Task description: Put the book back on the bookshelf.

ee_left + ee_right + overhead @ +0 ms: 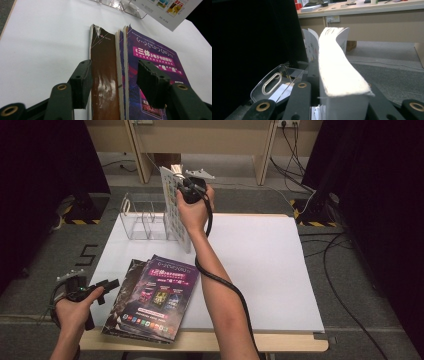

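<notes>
Right half of white table open, free pass. Left side crowded: clear rack at back w/ white magazine upright beside it, magazine stack blocking front-left edge.

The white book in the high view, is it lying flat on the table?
No, the right hand-held gripper holds the white book upright beside the clear rack.

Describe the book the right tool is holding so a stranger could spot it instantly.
Start at the white table and find the clear acrylic rack at its far left corner. Just above it, the right tool grips a white book upright. Unlike the dark purple magazines lying flat nearby, it is pale and raised.
</notes>
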The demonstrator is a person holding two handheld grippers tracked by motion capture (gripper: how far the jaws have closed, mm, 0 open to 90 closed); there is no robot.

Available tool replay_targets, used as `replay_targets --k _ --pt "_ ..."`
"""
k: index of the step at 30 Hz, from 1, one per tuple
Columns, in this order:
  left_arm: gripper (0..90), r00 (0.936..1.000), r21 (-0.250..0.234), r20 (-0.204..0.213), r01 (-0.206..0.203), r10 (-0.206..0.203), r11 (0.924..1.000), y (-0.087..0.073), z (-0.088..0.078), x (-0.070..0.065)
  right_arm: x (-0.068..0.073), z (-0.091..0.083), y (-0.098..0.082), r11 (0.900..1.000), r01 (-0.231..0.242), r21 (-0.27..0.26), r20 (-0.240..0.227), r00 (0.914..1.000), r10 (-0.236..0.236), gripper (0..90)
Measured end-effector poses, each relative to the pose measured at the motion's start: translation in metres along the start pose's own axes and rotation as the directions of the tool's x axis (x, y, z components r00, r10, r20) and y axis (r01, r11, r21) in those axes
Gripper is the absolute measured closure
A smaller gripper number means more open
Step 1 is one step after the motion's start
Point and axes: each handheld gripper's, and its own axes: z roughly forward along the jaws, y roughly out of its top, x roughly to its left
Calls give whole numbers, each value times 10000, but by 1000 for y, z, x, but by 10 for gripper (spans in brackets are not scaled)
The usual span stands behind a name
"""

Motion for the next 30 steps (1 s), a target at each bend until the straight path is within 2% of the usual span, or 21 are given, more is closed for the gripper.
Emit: replay_targets --k 21,30 --pt "451 10000 5 -12 62 -62 10000 -1 0 2 1 13 5 9998 105 -139 166 9998 -102 741" --pt "451 10000 43 25 60 -61 10000 -1 1 3 -1 20 5 9999 -12 -149 266 9996 15 741"
